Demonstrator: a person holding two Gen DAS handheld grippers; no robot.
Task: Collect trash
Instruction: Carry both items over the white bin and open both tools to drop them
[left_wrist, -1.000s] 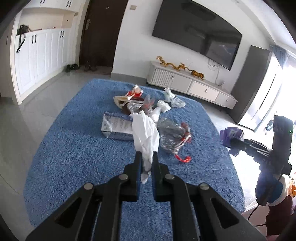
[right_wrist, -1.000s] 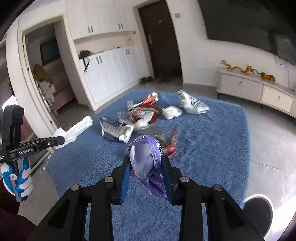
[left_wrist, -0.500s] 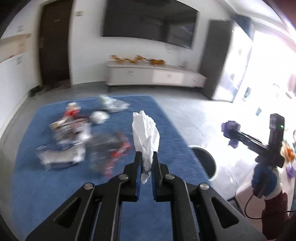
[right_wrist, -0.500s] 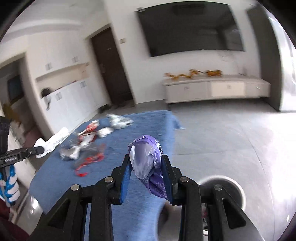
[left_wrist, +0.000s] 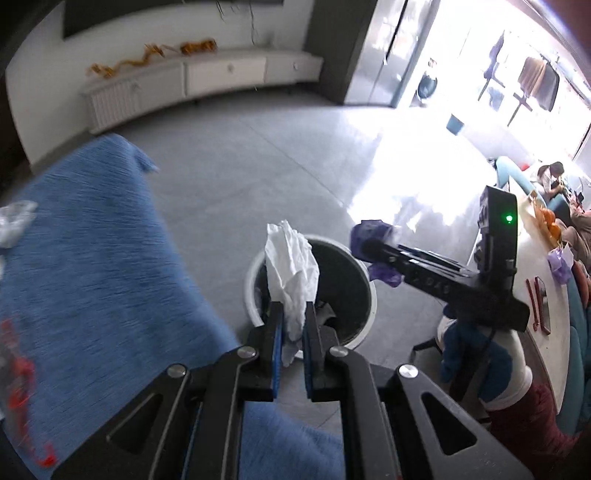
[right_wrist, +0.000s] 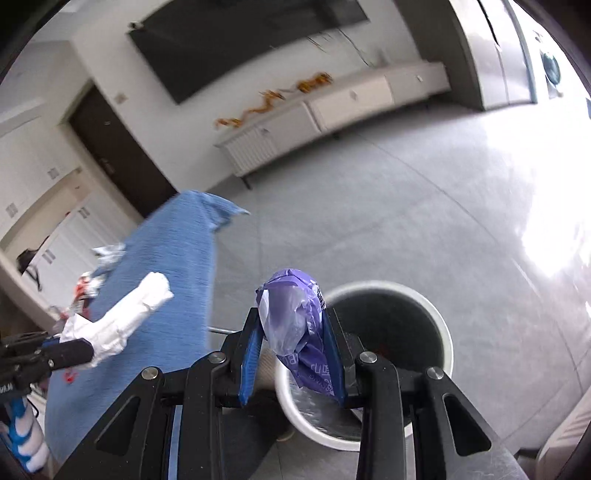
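My left gripper (left_wrist: 293, 315) is shut on a crumpled white tissue (left_wrist: 291, 266), held just over the near rim of a white trash bin (left_wrist: 364, 278) with a dark inside. My right gripper (right_wrist: 293, 328) is shut on a purple plastic wrapper (right_wrist: 295, 325), just above and left of the same bin (right_wrist: 441, 321). In the left wrist view the right gripper (left_wrist: 369, 247) reaches toward the bin from the right with the purple wrapper (left_wrist: 369, 230). In the right wrist view the left gripper (right_wrist: 88, 349) carries the tissue (right_wrist: 125, 317) at the left.
The blue rug (left_wrist: 81, 266) lies left of the bin, with more trash (right_wrist: 88, 286) blurred on it. A white TV cabinet (left_wrist: 192, 77) runs along the far wall. Grey tiled floor (left_wrist: 266, 170) surrounds the bin. A table edge (left_wrist: 539, 295) and seated people are at far right.
Both grippers have swung right from over the rug's trash pile to the white bin, carrying the tissue and the purple wrapper. Both tilt further down now.
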